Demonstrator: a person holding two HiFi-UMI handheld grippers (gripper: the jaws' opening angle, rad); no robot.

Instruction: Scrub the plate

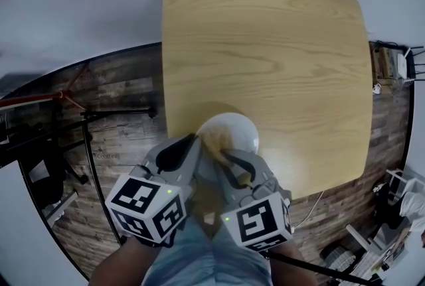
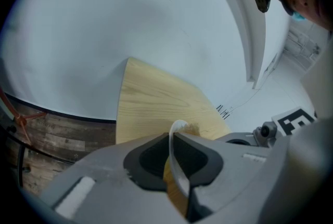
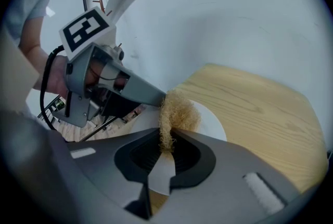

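Left tongs (image 2: 174, 136): plate (image 1: 242, 132); right (image 3: 167, 138): maybe scrubber (image 3: 179, 111)

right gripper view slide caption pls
Right gripper holding a tan scrub pad against a white plate clamped by the left gripper

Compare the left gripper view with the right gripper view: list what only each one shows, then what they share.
Only the left gripper view shows the left tool shut on the plate, whose rim appears edge-on between its jaws. Only the right gripper view shows the right tool shut on the tan scrubber, which sits over the plate's white face. Both views show the plate, the wooden table and the other tool alongside.
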